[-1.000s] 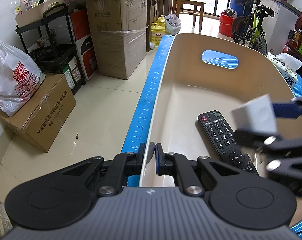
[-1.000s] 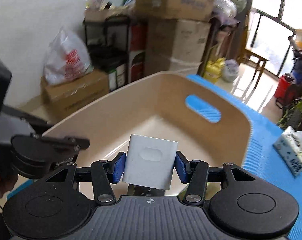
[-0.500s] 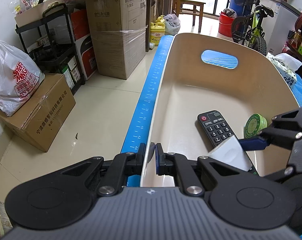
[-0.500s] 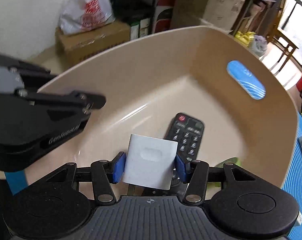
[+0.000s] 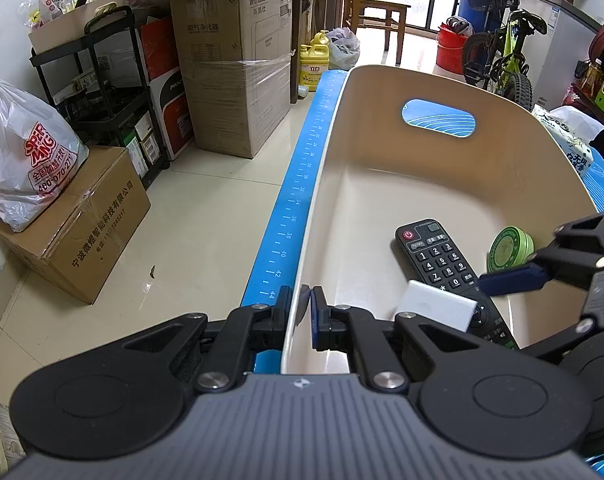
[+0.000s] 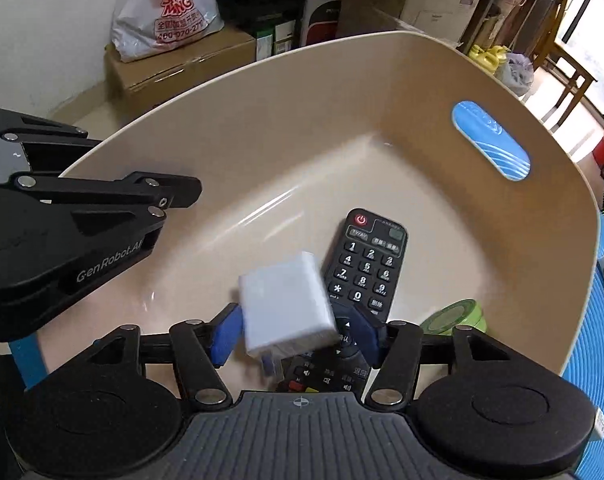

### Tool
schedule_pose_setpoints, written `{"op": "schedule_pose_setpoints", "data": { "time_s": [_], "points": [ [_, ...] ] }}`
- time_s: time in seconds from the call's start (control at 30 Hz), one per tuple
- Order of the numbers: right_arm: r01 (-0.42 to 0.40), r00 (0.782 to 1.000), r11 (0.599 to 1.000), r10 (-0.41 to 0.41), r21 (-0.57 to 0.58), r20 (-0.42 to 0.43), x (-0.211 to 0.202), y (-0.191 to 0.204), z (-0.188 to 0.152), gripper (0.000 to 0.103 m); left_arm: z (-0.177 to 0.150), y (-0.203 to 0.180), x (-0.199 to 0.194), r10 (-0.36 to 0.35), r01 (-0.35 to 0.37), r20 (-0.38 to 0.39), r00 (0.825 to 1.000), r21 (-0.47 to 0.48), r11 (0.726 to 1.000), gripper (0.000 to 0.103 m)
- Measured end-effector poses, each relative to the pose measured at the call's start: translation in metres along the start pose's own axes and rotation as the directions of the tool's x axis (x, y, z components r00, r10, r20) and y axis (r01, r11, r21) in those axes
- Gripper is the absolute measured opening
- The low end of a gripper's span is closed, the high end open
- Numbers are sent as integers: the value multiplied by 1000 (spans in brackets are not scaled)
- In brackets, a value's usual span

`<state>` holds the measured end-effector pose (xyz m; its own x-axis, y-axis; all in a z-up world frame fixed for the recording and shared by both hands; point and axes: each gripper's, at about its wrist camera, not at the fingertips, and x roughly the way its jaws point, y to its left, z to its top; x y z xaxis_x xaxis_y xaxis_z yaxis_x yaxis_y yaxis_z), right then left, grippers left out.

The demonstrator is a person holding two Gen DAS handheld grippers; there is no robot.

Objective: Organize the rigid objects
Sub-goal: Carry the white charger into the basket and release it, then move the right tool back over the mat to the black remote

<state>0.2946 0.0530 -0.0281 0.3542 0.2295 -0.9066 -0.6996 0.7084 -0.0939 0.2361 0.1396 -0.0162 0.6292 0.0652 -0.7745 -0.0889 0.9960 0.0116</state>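
Observation:
A beige plastic bin (image 5: 502, 168) (image 6: 302, 120) holds a black remote (image 5: 434, 256) (image 6: 366, 264) and a round green tin (image 5: 510, 248) (image 6: 454, 316). My left gripper (image 5: 301, 308) (image 6: 182, 192) is shut on the bin's near left rim. Low inside the bin, my right gripper (image 6: 294, 328) (image 5: 510, 280) has its jaws opening. A white charger block (image 6: 286, 300) (image 5: 434, 308) sits tilted and blurred between its blue pads, loose from both. The block is over the remote's lower end.
The bin stands on a blue mat (image 5: 294, 208) with a ruler scale along the table's left edge. Beyond the edge are cardboard boxes (image 5: 238, 80), a black shelf cart (image 5: 102, 92) and a white plastic bag (image 5: 26, 152). A tissue pack (image 5: 570, 136) lies behind the bin on the right.
My right gripper came down into the bin with the white block, then spread its jaws. The block tipped loose onto the remote. The left gripper kept its grip on the rim.

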Motion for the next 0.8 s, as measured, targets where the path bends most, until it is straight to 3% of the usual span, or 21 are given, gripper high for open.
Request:
{"op": "schedule_pose_setpoints", "data": {
  "time_s": [0.37, 0.57, 0.8],
  "points": [
    [90, 987, 994, -97, 54, 129, -48, -22, -17, 81, 0, 0, 0, 0, 0, 0, 1000, 0, 1000, 10],
    [127, 959, 976, -166, 178, 228, -88, -52, -45, 83, 0, 0, 0, 2, -2, 0, 1000, 3, 1000, 10],
    [173, 926, 929, -267, 328, 267, -115, -94, -95, 90, -1, 0, 0, 4, -4, 0, 1000, 3, 1000, 11]
  ]
}}
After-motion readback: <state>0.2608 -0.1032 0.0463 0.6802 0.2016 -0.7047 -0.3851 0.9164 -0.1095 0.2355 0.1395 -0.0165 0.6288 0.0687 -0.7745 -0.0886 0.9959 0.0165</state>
